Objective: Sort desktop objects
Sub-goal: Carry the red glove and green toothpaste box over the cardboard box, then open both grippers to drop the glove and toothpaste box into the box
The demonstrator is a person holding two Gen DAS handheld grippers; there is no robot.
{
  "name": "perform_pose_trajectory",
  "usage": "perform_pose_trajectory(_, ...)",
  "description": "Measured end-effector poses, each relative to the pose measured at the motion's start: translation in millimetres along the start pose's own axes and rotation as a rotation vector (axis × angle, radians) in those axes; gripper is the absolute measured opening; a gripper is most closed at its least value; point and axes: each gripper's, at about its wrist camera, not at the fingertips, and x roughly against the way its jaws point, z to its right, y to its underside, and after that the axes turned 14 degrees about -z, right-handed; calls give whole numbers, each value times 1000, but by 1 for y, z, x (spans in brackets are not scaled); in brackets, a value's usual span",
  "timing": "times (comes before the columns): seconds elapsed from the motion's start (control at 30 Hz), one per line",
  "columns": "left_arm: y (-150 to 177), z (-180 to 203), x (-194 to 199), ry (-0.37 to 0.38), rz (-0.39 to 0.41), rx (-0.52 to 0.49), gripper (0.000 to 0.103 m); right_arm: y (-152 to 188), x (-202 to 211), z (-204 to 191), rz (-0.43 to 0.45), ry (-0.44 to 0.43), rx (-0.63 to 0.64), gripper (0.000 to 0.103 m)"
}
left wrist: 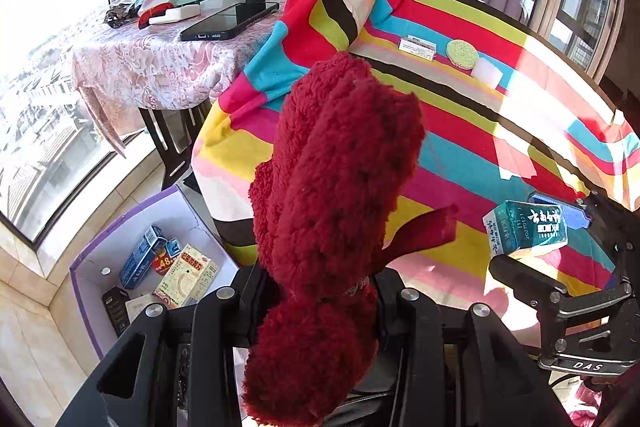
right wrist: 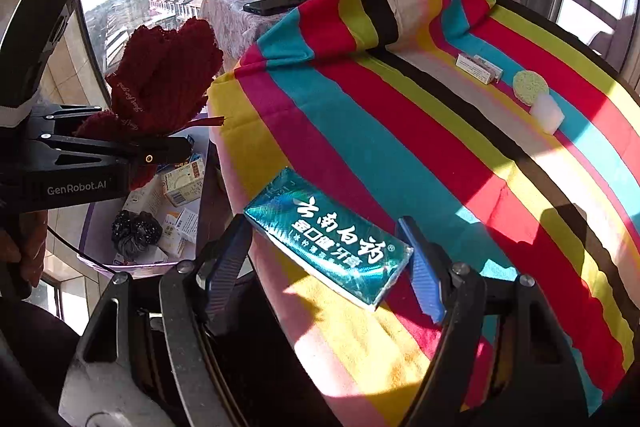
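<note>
Box position is the whole game here: the purple-rimmed white cardboard box (left wrist: 132, 227) on the floor sits at about 8 o'clock from the left fingers (left wrist: 320, 291) in the left wrist view, down past the edge of the tabletop with the striped rainbow cloth (left wrist: 460, 131). The left hand is clearly nearer to it.

Those left fingers are squeezed nearly closed on the fluffy dark red knitted glove (left wrist: 340, 171), which sticks straight up toward 12 o'clock, long axis in line with the fingers.

Over on the right, the right fingers (right wrist: 328, 259) stand fairly wide and clamp the shiny teal toothpaste carton (right wrist: 328, 239) across its long sides; its length runs from 10 to 4 o'clock, crosswise to the fingers. In that view the box is off at 9 o'clock, beyond the glove.

My guess: the glove goes in first, then the carton swings across.
</note>
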Motion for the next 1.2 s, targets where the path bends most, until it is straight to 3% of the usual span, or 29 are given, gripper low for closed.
perform_pose_trajectory(0.17, 6, -49, -17, -77, -28, 104, 40, -34, -27, -51, -26, -100, 172, 76)
perform_pose_trajectory(0.33, 3, -97, -27, -148, -40, 203, 40, -57, -69, -96, -108, -134, 314, 76)
perform_pose_trajectory(0.57, 6, -154, -41, -205, -73, 314, 41, -70, -116, -138, -203, -164, 414, 76)
perform_pose_trajectory(0.83, 11, -193, -58, -248, -122, 371, 41, -73, -144, -191, -266, -200, 530, 76)
perform_pose_trajectory(0.97, 12, -208, -72, -256, -182, 405, 50, -68, -150, -205, -272, -200, 554, 79)
perform_pose_trajectory(1.1, 17, -215, -75, -297, -191, 462, 79, -70, -143, -189, -256, -209, 506, 85)
perform_pose_trajectory(1.2, 15, -216, -75, -322, -182, 468, 81, -78, -130, -165, -208, -256, 421, 91)
